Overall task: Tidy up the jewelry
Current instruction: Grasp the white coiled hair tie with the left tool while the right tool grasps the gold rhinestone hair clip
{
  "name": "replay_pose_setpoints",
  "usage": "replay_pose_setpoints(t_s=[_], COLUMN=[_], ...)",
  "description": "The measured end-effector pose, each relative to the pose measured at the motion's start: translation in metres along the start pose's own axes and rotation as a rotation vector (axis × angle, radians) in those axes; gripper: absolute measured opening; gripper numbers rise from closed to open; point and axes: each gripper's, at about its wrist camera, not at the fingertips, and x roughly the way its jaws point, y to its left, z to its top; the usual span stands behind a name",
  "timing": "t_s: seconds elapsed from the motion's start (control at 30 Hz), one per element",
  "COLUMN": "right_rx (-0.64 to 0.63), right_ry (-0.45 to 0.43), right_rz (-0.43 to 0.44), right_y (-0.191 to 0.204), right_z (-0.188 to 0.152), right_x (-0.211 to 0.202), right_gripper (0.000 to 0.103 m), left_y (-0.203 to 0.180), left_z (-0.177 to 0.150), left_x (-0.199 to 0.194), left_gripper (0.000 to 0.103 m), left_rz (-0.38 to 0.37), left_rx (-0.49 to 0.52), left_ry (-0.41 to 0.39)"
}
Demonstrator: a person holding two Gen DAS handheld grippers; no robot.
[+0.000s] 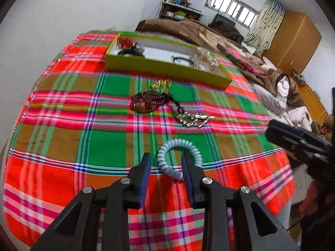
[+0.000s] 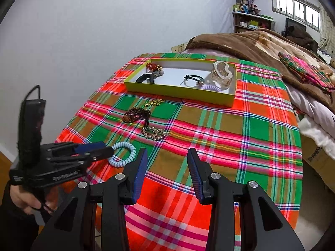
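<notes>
A pale blue spiral coil band [image 1: 167, 163] [image 2: 123, 153] lies on the plaid cloth near its front edge. My left gripper [image 1: 165, 158] [image 2: 104, 149] hangs low over it with its jaws open. One side of the coil sits between the fingers, and the pads do not press on it. My right gripper [image 2: 167, 156] stands open over bare cloth, to the right of the coil, with nothing between its fingers. Farther back lie a gold chain [image 1: 162, 83], a brown beaded bracelet [image 1: 146, 102] and a gold necklace [image 1: 194, 120].
A yellow-green box [image 2: 178, 93] at the back of the cloth holds hair ties, a clear claw clip [image 2: 222, 73] and a purple coil. A bed with brown blankets [image 2: 261, 41] borders the table on the right. A hand [image 2: 27, 200] holds the left gripper's handle.
</notes>
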Motion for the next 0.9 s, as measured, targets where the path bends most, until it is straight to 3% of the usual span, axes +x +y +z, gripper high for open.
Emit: replay_pose_setpoints(t_s=[0.23, 0.37, 0.77, 0.9], right_rx=[-0.015, -0.033, -0.215, -0.287], right_ry=[0.018, 0.038, 0.073, 0.122], right_rz=[0.011, 0.027, 0.080, 0.110], right_y=[0.000, 0.002, 0.012, 0.020], right_z=[0.004, 0.008, 0.028, 0.028], right_x=[0.014, 0.030, 0.081, 0.098], right_gripper=[0.040, 0.040, 0.040, 0.040], left_y=[-0.009, -0.016, 0.017, 0.028], left_z=[-0.004, -0.007, -0.003, 0.000], left_x=[0.007, 0.008, -0.011, -0.018], left_gripper=[0.030, 0.012, 0.009, 0.009], left_rz=[0.055, 0.142, 0.140, 0.136], left_rx=[0.053, 0.116, 0.027, -0.005], left_ry=[-0.017, -0.036, -0.067, -0.085])
